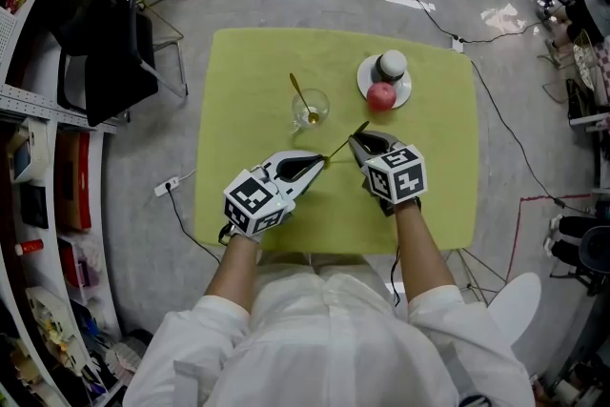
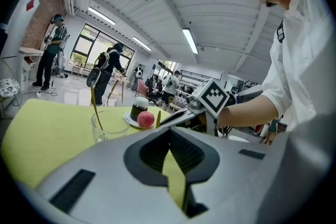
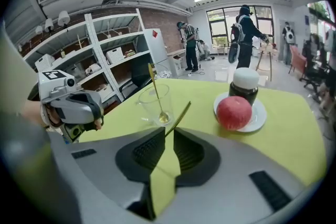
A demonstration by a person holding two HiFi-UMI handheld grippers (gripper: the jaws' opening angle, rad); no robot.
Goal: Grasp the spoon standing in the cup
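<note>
- Both my left gripper (image 1: 315, 164) and right gripper (image 1: 360, 142) were closed, empty.
- The thin gold spoon (image 1: 297, 91) stood tilted in the clear glass cup (image 1: 324, 104), near ahead (right jaws pointed straight at it).

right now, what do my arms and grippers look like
The left gripper and right gripper are pale grey with black-lined claws; each carries a cube of black-and-white square markers. Short white sleeves.
</note>
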